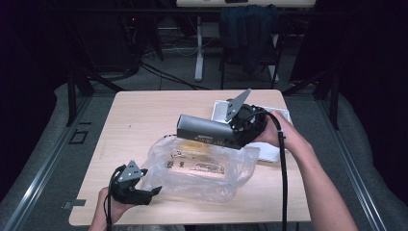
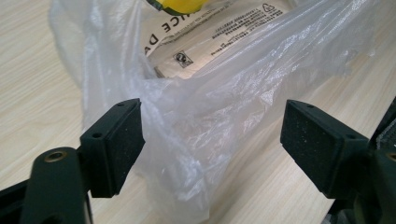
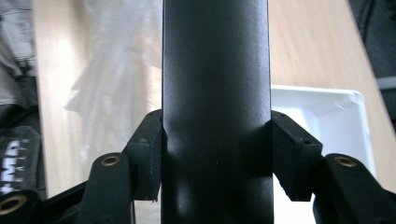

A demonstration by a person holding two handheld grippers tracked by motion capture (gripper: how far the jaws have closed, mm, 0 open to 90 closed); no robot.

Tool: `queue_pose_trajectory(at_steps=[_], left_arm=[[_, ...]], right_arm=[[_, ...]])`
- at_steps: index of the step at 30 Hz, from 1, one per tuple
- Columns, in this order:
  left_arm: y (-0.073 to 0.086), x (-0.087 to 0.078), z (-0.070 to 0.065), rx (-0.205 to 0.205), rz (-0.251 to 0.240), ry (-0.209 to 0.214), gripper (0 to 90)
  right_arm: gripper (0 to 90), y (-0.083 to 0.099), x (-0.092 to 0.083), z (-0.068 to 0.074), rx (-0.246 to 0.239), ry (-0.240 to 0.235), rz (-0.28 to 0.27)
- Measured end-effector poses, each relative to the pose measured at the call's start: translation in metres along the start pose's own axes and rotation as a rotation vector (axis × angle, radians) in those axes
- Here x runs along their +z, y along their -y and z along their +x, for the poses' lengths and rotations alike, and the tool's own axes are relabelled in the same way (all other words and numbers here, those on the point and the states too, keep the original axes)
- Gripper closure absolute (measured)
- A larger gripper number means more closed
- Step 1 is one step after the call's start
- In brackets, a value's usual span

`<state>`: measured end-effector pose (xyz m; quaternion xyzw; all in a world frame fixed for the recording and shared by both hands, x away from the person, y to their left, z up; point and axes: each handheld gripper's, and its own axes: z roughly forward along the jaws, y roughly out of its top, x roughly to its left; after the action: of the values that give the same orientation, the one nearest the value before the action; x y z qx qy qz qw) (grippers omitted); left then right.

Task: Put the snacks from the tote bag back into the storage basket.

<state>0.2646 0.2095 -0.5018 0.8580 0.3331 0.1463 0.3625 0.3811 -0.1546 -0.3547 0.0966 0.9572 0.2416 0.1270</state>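
1. The light wooden rectangular table (image 1: 134, 120) carries everything.
2. A crumpled clear plastic bag (image 1: 202, 168) with printed black lettering lies on the near half of the table, its opening toward the far right. Something yellow (image 2: 180, 4) shows inside at the top of the left gripper view.
3. A long dark grey box-shaped bar (image 1: 207, 129) is held level above the far edge of the bag, clear of the table, its free end pointing to the left of the high view.
4. A white shallow plastic tray (image 1: 221, 109) sits at the table's far right, partly behind the right hand.
5. The right gripper (image 3: 215, 154) clamps the bar: in the right gripper view both pads press flat against its 2 sides.
6. The left gripper (image 2: 212, 140) is at the bag's near left corner. Its jaws stand wide apart, with a fold of the bag's film between them; neither pad presses on it.
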Motion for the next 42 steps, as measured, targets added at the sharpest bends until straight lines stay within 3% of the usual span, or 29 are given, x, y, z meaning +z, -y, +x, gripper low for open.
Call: queue_pose_trajectory(at_steps=[7,19,23,31,42], left_arm=[[0.008,-0.016,0.008,-0.029,-0.014,-0.002,16.3],[0.023,-0.036,0.025,-0.076,-0.067,-0.039,15.3],[0.031,-0.038,0.035,-0.114,-0.085,-0.048,15.3],[0.039,-0.037,0.046,-0.141,-0.077,-0.069,15.1],[0.043,-0.034,0.051,-0.160,-0.061,-0.072,15.0]], right_arm=[[42.6,0.021,-0.006,-0.025,0.036,0.037,0.033],[42.6,0.066,0.002,-0.062,0.124,0.060,0.050],[42.6,0.079,0.008,-0.069,0.140,0.065,0.075],[42.6,0.108,0.034,-0.075,0.179,0.045,0.086],[42.6,0.127,0.081,-0.074,0.139,0.007,0.154]])
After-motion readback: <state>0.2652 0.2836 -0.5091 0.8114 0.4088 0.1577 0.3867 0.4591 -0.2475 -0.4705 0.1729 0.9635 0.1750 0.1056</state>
